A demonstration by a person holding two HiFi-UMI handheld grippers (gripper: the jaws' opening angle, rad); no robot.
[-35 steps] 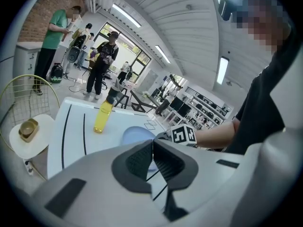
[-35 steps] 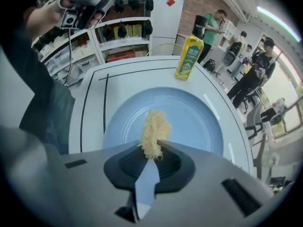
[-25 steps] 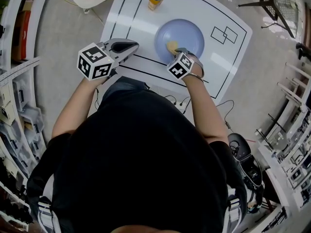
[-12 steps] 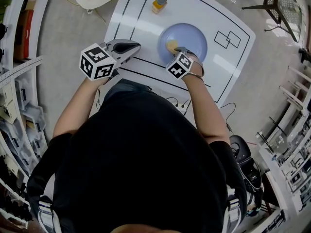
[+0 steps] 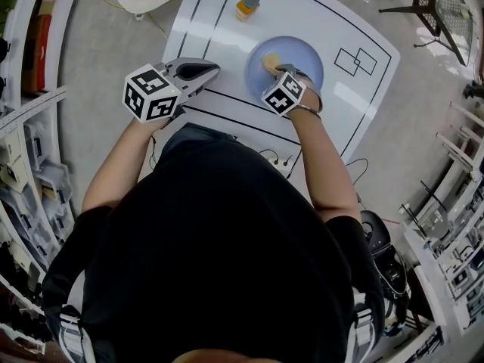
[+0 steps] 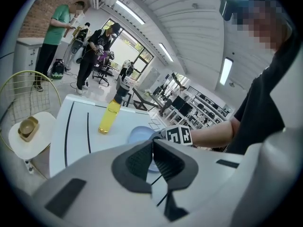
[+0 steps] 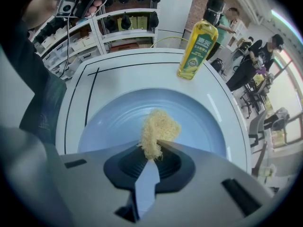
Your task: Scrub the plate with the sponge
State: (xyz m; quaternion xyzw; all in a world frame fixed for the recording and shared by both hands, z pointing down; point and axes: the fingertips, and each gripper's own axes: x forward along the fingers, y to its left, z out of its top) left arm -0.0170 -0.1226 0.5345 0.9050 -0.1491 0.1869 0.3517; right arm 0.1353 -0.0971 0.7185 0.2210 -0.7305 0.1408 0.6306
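**Two grippers, one sponge: plate scrub under way**

Two handheld grippers share a white table [image 5: 363, 74], but only one is at work. R. gripper [image 7: 154, 148] has its jaws pinched tight on a scruffy yellow sponge [image 7: 158, 126]. The tuft pokes out fwd, so the fibres, not the plastic, meet the pale blue plate [image 7: 113, 122]. Sponge sits over the plate's middle. Whether it presses the surface or hangs just above can't be settled from these views. Plate lies flat at centre-right of the table, just beyond a black line.

L. gripper [image 5: 206, 71] hangs at the near left, off the plate, jaws closed together w/ nothing between them. It is prob. parked there to keep clear of the scrubbing strokes. It isn't steadying the plate, which lies unbraced and could slide under a hard push.

Yellow oil bottle [image 5: 246, 4] stands upright far-left of the plate, well apart and out of the sponge's path. Scrub appears to be mid-job, w/ the rim prob. yet to do.
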